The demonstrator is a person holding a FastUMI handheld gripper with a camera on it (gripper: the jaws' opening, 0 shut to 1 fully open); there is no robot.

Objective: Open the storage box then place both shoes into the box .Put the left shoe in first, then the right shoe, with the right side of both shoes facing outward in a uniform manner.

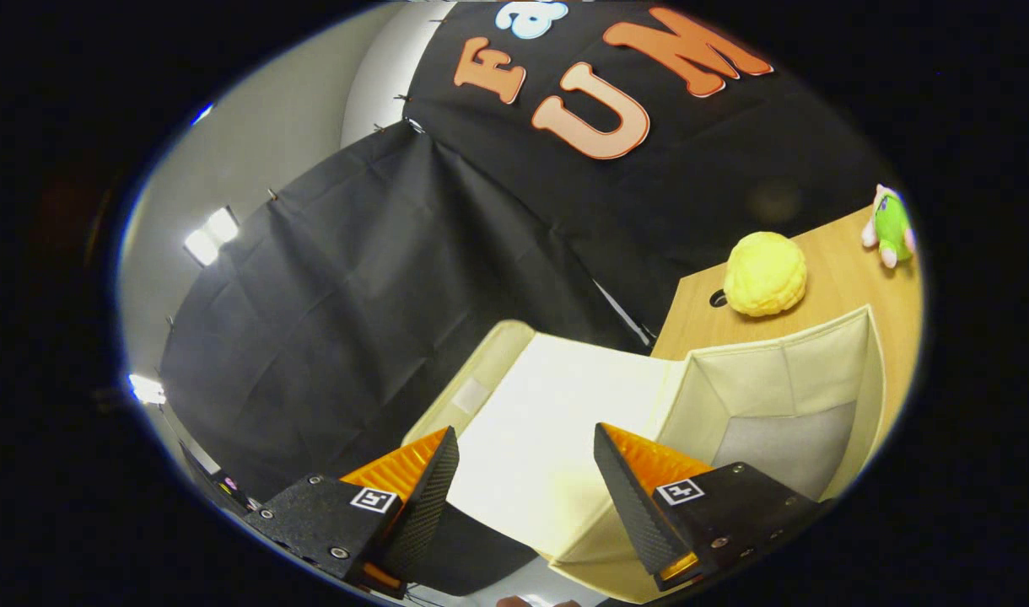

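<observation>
Gripper view. Booth hung with black cloth; pale wall and ceiling lights off to one side; wooden bench (835,278) beyond the fingers. Cream fabric storage box (784,371) standing on the bench, mouth turned toward the camera, grey floor panel visible inside. Lid (557,421) swung fully out and lying flat over the bench edge, just ahead of the fingers; judged already open, so first step looks done. Interior bare: no shoe inside. Yellow knobbly ball-like toy (765,274) on the bench behind the box, close to a cable hole. Green-and-pink plush toy (890,226) farther back, well apart from the box; both judged bystanders, not part of the task.

Gripper (527,459) spread wide, fingers well apart, nothing between them. Open lid seen through the gap; contact with either finger cannot be confirmed, probably none. View tilted strongly, so tool held rolled to one side. Wide spread judged suited to a release of the lid or readiness for the left shoe.
</observation>
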